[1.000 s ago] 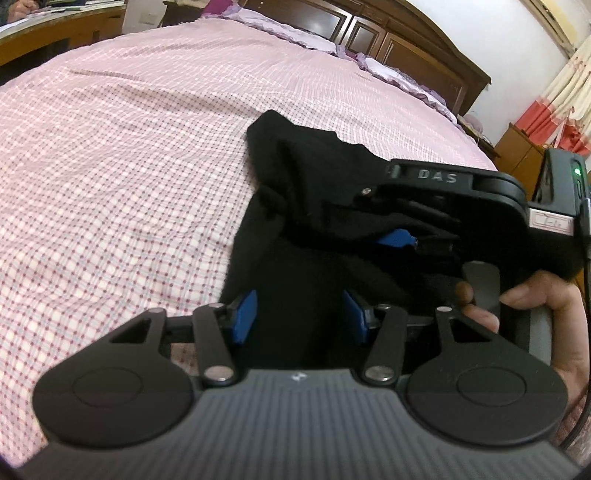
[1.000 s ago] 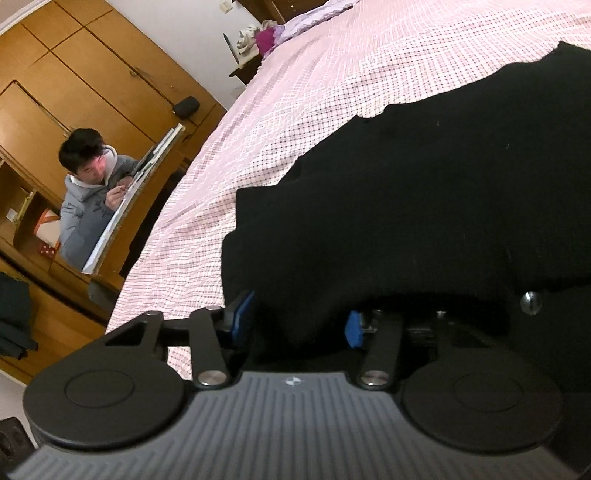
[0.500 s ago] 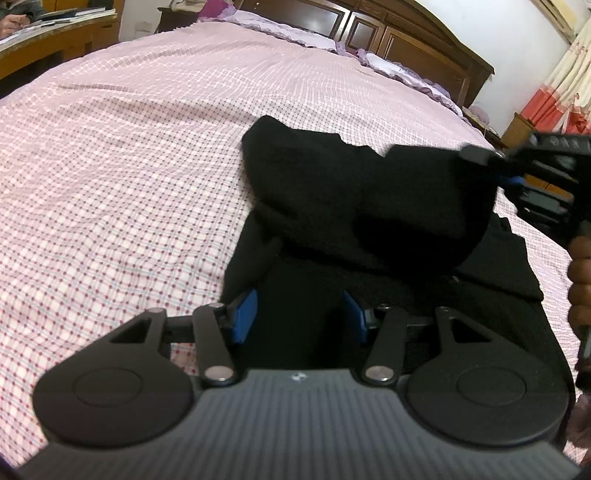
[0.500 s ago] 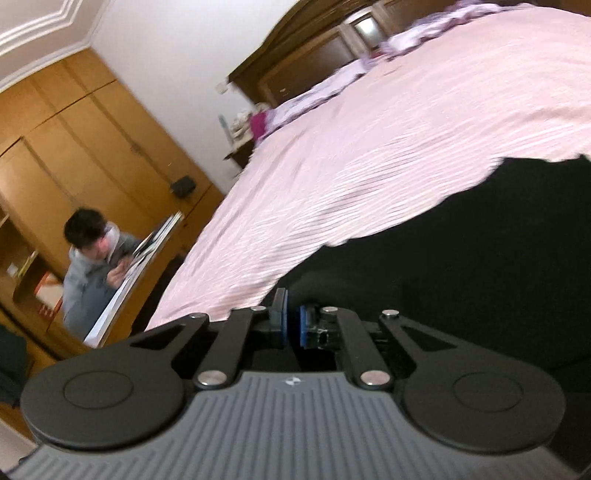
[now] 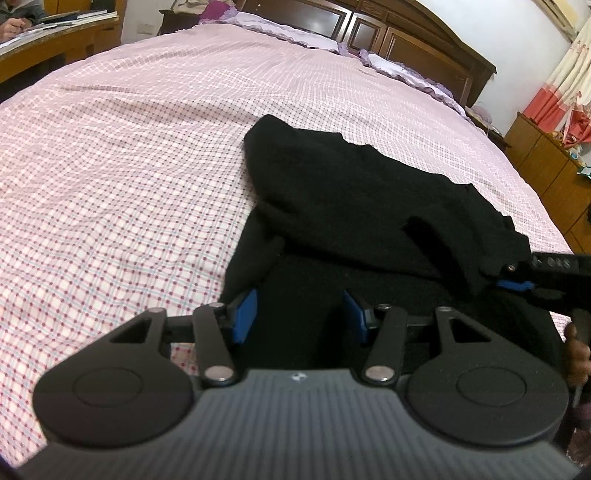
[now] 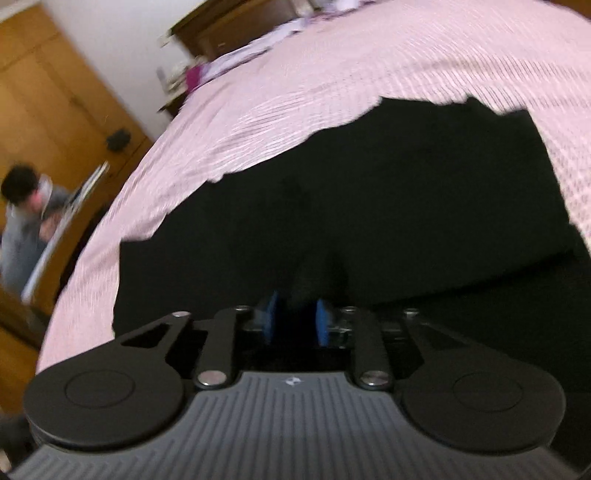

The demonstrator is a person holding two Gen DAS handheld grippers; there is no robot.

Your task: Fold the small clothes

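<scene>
At the far left we see the bed [image 5: 129, 155], its pink checked sheet bare out to a wooden desk edge. Moving right, our left claw [image 5: 299, 314] stands released, its blue pads [image 5: 245, 314] wide apart with the near edge of the black garment [image 5: 351, 206] lying between them, ungripped. The garment lies on the bed right of the middle. In the left wrist view its long axis runs diagonally, from a rounded end pointing up and left toward the headboard [image 5: 369, 33] to the lower right. An upper layer is folded over the part below it. At the right edge of that view the right claw [image 5: 513, 284] meets the cloth at the low right corner of the folded layer. The right wrist view is blurred: there the right claw [image 6: 295, 323] has its pads [image 6: 269, 321] narrowly apart with a ridge of black cloth between them, so we judge it grasping the garment [image 6: 369, 206]. A person's fingers [image 5: 574, 354] wrap the handle below.
</scene>
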